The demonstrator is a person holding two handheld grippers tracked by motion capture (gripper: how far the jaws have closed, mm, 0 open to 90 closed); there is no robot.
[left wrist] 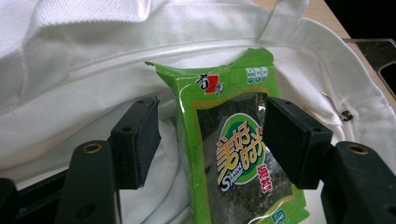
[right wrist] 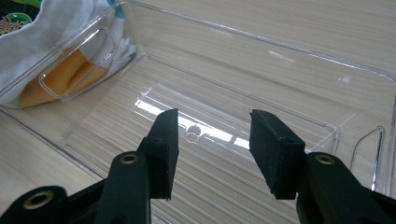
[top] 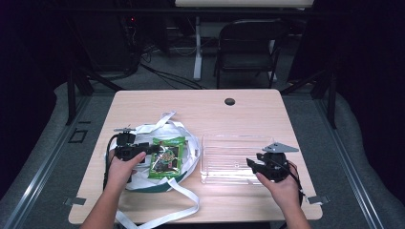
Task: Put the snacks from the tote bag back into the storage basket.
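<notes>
A green seaweed snack packet (top: 166,157) lies on a white cloth bag (top: 188,143) at the table's left. In the left gripper view the packet (left wrist: 233,154) stands between the jaws of my left gripper (left wrist: 212,140). The left pad is clear of it and the right pad sits at its edge, so the gripper is open. White bag fabric (left wrist: 93,70) lies behind it. My right gripper (right wrist: 212,149) is open and holds nothing, hovering over a clear plastic tray (right wrist: 289,70). From above, the right gripper (top: 251,164) sits at the near right corner of the tray (top: 224,143).
The bag's long white straps (top: 162,210) trail toward the table's front edge. A cable hole (top: 229,101) sits at the back of the wooden table (top: 248,114). A folding chair (top: 248,43) stands beyond it. Bag fabric (right wrist: 46,32) presses against the tray's left wall.
</notes>
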